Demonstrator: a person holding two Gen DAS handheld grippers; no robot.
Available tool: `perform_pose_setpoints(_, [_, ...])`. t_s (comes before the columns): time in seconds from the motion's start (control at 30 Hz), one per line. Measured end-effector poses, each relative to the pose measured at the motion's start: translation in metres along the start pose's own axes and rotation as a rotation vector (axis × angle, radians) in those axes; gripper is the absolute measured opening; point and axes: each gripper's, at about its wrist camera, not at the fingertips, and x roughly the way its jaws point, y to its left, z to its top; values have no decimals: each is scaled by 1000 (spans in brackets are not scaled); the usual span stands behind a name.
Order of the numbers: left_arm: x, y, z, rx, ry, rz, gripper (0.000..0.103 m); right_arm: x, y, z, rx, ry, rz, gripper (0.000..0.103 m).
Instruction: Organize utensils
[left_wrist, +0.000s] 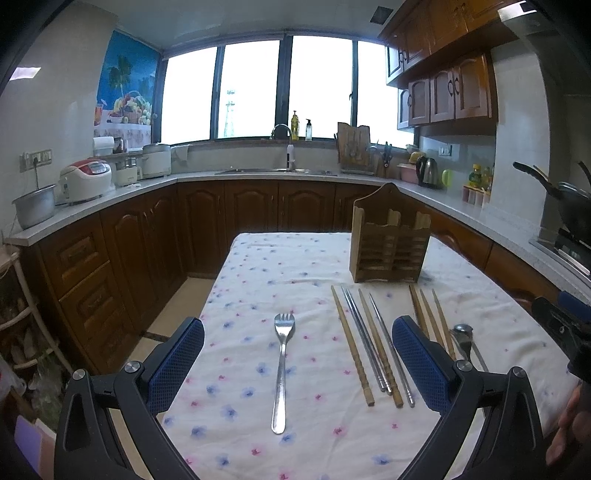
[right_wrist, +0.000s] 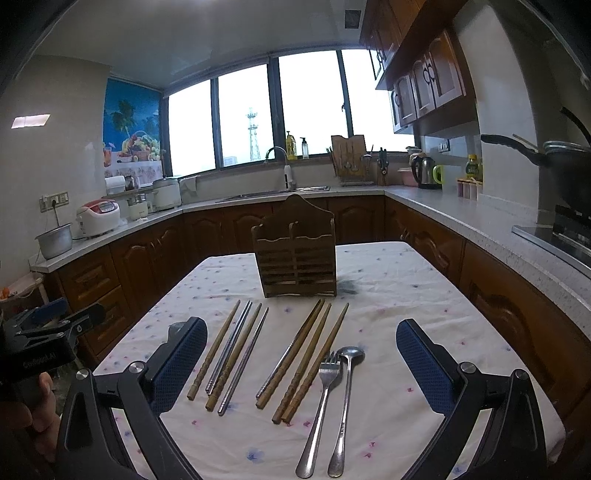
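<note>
A wooden utensil holder (left_wrist: 389, 240) stands at the far side of the floral tablecloth; it also shows in the right wrist view (right_wrist: 295, 251). In the left wrist view a steel fork (left_wrist: 281, 365) lies between the fingers of my open, empty left gripper (left_wrist: 297, 363), with a group of wooden and steel chopsticks (left_wrist: 373, 343) to its right. In the right wrist view my open, empty right gripper (right_wrist: 301, 369) hovers over two groups of chopsticks (right_wrist: 229, 354) (right_wrist: 303, 358), a second fork (right_wrist: 323, 398) and a spoon (right_wrist: 345, 398).
The table (left_wrist: 266, 266) is covered by a white flowered cloth. Wooden cabinets and a grey counter (right_wrist: 461, 218) run around it, with rice cookers (left_wrist: 85, 179), a sink (left_wrist: 277, 170), a kettle (right_wrist: 424, 171) and a wok (right_wrist: 565, 162) on the stove at right.
</note>
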Motion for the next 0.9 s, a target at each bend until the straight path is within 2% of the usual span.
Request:
perform_pose_setpoints(0.17, [8, 2, 4, -14, 34, -15, 102, 8, -3, -1, 11, 23, -3, 103])
perform_pose_setpoints(0.63, [60, 12, 40, -39, 215, -68, 102, 52, -30, 10, 93, 138, 27, 101])
perform_pose_setpoints(0.8, [84, 12, 56, -22, 252, -74, 99, 82, -38, 16, 133, 212, 55, 78])
perform_pose_setpoints(0.87, [94, 9, 60, -7, 267, -77, 96, 94, -40, 18, 149, 241, 68, 64])
perform_pose_setpoints(0.9, [100, 8, 63, -1, 277, -76, 95, 102, -41, 19, 159, 257, 78, 61])
